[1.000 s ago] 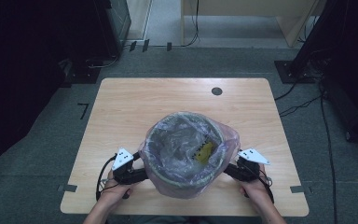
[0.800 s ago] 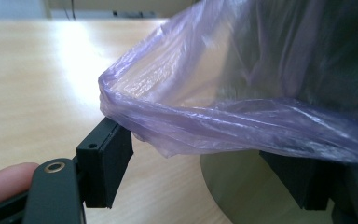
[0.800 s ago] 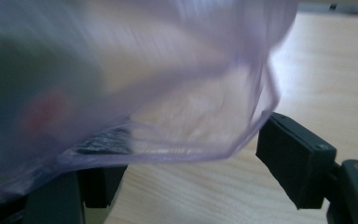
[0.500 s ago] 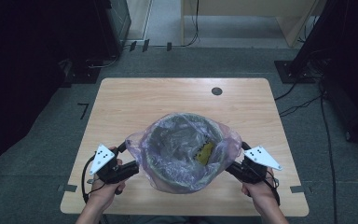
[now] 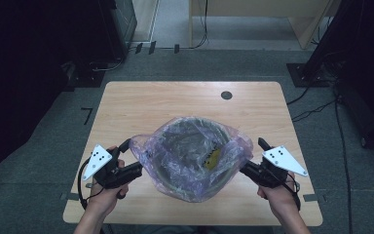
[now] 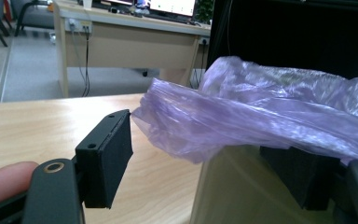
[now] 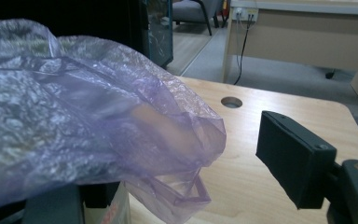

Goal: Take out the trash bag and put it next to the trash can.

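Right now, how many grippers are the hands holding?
2. One hand-held gripper is at the left side of the purple bag, the other hand-held gripper at its right.

bin [image 5: 195,161] blocks centre; far table [image 5: 175,100] free

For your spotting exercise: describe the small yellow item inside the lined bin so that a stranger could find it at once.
Start at the light wooden table, then the round bin lined with a thin, crinkled, see-through purple plastic bag near its front edge. Inside, toward the right side, lies a small yellow scrap, the one bright patch among dull grey-green contents.
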Demonstrator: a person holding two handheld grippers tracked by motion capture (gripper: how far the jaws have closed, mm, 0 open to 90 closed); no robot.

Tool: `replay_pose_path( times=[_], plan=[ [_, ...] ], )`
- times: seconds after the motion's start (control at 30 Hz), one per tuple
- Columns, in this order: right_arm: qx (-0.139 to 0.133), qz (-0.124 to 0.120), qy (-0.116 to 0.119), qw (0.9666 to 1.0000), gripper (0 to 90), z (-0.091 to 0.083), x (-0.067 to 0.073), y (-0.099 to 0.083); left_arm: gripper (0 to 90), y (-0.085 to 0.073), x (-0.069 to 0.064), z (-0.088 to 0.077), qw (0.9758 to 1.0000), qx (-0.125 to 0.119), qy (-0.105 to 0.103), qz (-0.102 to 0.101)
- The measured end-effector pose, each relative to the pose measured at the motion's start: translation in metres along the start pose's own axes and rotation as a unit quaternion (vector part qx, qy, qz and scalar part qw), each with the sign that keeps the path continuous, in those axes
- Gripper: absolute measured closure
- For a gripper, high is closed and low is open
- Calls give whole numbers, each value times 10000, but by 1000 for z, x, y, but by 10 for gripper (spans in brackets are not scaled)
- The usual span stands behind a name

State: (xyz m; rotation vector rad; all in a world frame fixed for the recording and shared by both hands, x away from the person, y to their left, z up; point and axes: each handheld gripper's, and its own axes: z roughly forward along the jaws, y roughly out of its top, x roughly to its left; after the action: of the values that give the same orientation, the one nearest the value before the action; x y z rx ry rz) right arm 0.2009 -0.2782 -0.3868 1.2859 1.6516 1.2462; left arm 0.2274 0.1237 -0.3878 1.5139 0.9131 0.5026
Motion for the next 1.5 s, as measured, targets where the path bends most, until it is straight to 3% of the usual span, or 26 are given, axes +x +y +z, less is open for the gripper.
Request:
replay_pose_path(
  times=[0.2,0.43,0.7,0.83,0.93,0.97,1.0,1.03,1.17,1.23,1.37,1.5],
  plan=[
    [-90,-140,95,9998,264,-1,5,15,242,12,-10,10,9999,-39,-109,89],
    [-198,-130,281,9993,264,-1,10,27,242,19,-24,21,9996,36,-247,158],
    [-273,-215,789,9963,264,0,34,38,256,36,-48,33,9989,29,-331,344],
    [-342,-296,1067,9933,259,0,48,42,430,40,-56,40,9985,157,-322,413],
    [-348,-328,1230,9913,250,1,56,45,613,43,-57,41,9984,158,-417,339],
    [-348,-328,1230,9913,250,1,56,45,613,44,-57,41,9984,144,-463,307],
    [-341,-352,1307,9902,242,1,61,46,722,46,-57,41,9981,56,-575,207],
    [-341,-367,1348,9896,238,2,63,47,770,47,-57,41,9976,24,-672,138],
    [-340,-540,1505,9866,214,4,74,50,871,52,-58,41,9968,-36,-794,39],
    [-349,-607,1537,9856,204,4,77,50,881,56,-62,41,9955,-80,-942,55],
    [-324,-910,1774,9794,141,6,95,55,896,61,-75,42,9909,-84,-1323,214],
    [-210,-1205,1930,9735,87,10,110,62,895,64,-84,40,9846,-133,-1731,194]
  ],
)
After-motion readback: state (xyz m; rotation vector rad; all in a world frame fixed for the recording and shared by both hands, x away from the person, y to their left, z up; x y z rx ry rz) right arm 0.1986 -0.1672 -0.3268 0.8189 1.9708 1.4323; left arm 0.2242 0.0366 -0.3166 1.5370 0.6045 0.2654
